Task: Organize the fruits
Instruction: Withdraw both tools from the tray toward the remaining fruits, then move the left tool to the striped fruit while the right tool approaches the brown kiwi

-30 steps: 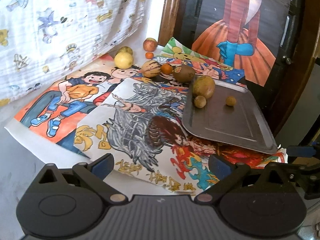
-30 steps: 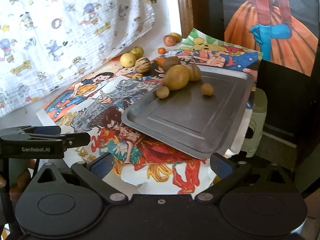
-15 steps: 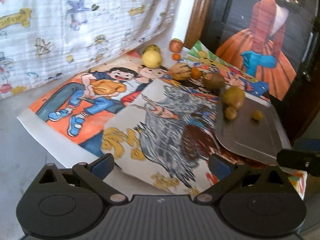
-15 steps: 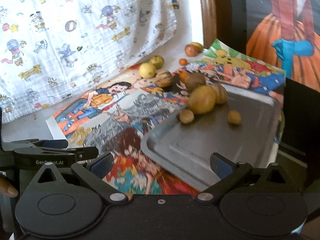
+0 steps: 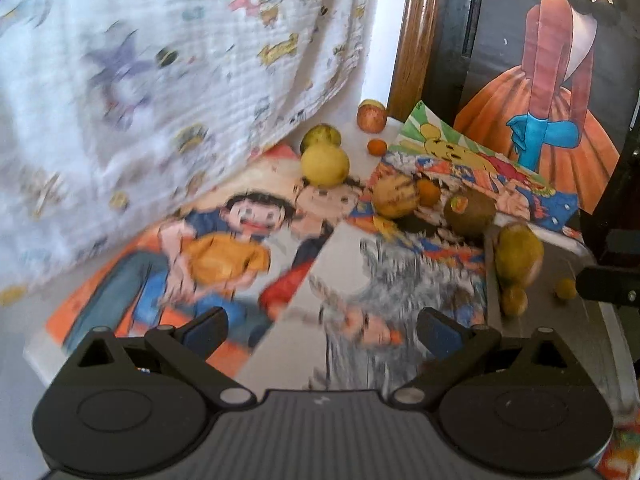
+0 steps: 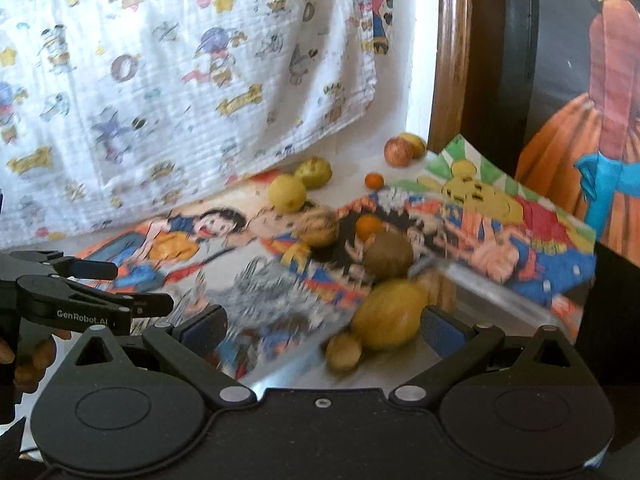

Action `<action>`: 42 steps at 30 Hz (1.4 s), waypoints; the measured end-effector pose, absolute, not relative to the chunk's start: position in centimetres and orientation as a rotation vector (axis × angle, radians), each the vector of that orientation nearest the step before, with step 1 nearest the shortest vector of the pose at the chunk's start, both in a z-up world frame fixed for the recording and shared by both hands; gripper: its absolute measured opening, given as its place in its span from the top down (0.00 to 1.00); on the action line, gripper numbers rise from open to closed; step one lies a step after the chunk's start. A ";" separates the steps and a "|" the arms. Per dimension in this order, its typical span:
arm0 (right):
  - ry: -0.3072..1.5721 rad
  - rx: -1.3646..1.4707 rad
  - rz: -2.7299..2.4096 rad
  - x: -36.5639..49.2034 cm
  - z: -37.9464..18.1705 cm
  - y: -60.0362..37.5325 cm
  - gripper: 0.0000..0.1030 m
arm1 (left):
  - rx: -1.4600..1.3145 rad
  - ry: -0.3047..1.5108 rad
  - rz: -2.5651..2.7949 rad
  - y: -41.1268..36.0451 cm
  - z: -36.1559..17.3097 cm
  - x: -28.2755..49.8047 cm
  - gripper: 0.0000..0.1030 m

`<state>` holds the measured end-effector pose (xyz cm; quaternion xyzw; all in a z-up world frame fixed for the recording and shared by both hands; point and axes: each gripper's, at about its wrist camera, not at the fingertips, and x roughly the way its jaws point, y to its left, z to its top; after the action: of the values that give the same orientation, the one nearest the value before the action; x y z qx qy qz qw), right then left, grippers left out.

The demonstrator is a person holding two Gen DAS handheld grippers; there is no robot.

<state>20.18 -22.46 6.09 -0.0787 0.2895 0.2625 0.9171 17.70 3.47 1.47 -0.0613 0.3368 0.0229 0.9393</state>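
Loose fruits lie on cartoon posters: a yellow lemon (image 5: pixel 324 162), a green fruit (image 5: pixel 320 136), an apple (image 5: pixel 371 117), a striped round fruit (image 5: pixel 396 196), a small orange (image 5: pixel 428 192) and a brown kiwi (image 5: pixel 469 210). A grey metal tray (image 6: pixel 480 308) holds a large yellow fruit (image 6: pixel 388 314) and a small brown one (image 6: pixel 343 352). My right gripper (image 6: pixel 322 328) is open, low over the tray's near part, with the large yellow fruit just ahead by its right fingertip. My left gripper (image 5: pixel 322 328) is open over the posters, nothing between its fingers.
A white cartoon-print cloth (image 6: pixel 180 80) hangs along the back left. A wooden frame (image 6: pixel 450 60) and a dark painted panel (image 5: pixel 552 80) stand behind the tray. A hand (image 6: pixel 24 360) holds the left gripper's handle. Both views are motion-blurred.
Both grippers have moved forward and lower toward the fruits. The right one now sits close to the large yellow fruit on the tray. Both stay open.
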 end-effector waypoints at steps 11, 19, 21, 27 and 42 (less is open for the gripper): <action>0.580 -0.242 0.551 29.0 5.3 -21.9 0.01 | -0.146 0.697 -0.019 2.5 2.5 26.3 0.01; 0.630 -0.379 0.576 33.6 2.9 -20.7 0.01 | -0.073 0.693 -0.104 1.9 1.2 31.9 0.01; 0.644 -0.397 0.587 34.6 2.3 -20.5 0.02 | -0.028 0.680 -0.138 1.5 0.9 32.7 0.01; 0.675 -0.415 0.605 36.6 0.8 -19.9 0.13 | 0.126 0.647 -0.218 -0.1 -0.2 34.5 0.01; 0.695 -0.422 0.649 38.1 -1.0 -19.1 0.33 | 0.195 0.657 -0.292 -1.0 -2.0 36.6 0.20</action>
<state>38.14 -19.10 -1.04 -0.2015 0.3322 0.3100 0.8677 36.65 -1.00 -1.99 0.0951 0.3210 -0.1428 0.9314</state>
